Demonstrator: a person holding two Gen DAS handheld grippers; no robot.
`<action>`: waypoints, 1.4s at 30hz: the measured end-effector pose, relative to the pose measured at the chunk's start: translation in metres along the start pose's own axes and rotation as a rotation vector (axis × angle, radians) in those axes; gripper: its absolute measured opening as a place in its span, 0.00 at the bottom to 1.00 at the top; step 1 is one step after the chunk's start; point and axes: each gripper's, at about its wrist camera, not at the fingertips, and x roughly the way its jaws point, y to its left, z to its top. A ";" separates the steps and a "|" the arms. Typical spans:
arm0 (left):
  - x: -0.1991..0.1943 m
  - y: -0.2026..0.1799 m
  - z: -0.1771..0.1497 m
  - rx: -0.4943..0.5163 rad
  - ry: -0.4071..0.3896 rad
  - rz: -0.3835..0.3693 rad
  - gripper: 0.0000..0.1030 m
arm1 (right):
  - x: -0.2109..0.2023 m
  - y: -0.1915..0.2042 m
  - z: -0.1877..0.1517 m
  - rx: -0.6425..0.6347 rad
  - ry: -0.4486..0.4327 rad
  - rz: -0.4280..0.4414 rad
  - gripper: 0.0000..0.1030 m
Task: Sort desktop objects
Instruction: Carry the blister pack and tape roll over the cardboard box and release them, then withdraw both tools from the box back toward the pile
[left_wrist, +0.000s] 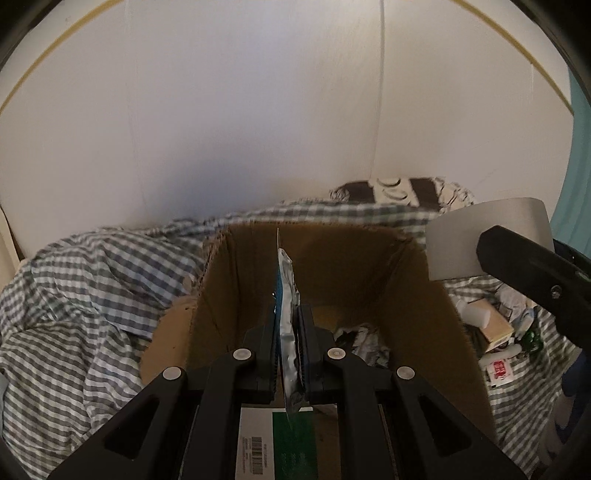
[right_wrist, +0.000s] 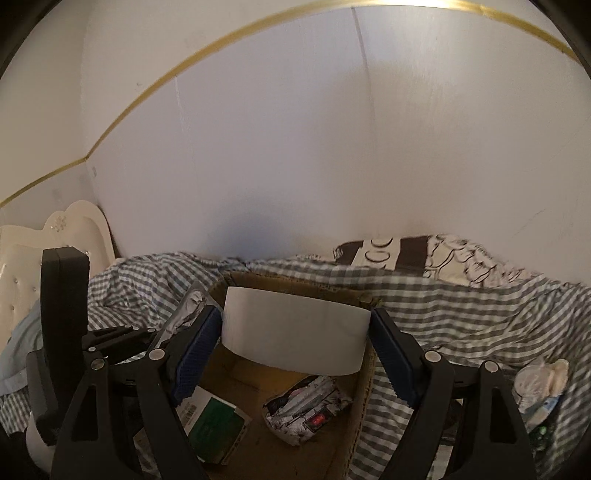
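My left gripper (left_wrist: 289, 325) is shut on a thin silver and blue foil packet (left_wrist: 286, 295), held edge-on above the open cardboard box (left_wrist: 417, 295). My right gripper (right_wrist: 295, 334) is shut on a white roll of tape (right_wrist: 295, 328), held over the same box (right_wrist: 365, 398); the roll also shows in the left wrist view (left_wrist: 484, 240) at the right. Inside the box lie a green and white carton (right_wrist: 214, 424) and a crumpled printed packet (right_wrist: 306, 406). The left gripper body (right_wrist: 110, 339) shows at the left of the right wrist view.
The box sits on a grey-checked cloth (left_wrist: 81, 288). Small items, among them a white bottle (left_wrist: 476, 314) and a red-printed sachet (left_wrist: 498, 373), lie right of the box. A patterned pillow (right_wrist: 424, 254) lies at the back against the white wall. A cream headboard (right_wrist: 55, 236) stands at the left.
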 end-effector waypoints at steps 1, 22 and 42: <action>0.004 0.000 0.000 0.002 0.007 -0.001 0.09 | 0.007 -0.001 0.000 -0.002 0.009 0.000 0.79; -0.069 -0.024 0.023 0.018 -0.124 0.006 0.78 | -0.064 -0.025 0.023 0.010 -0.067 -0.073 0.81; -0.171 -0.128 0.030 0.047 -0.345 -0.080 1.00 | -0.231 -0.086 0.023 0.024 -0.205 -0.222 0.81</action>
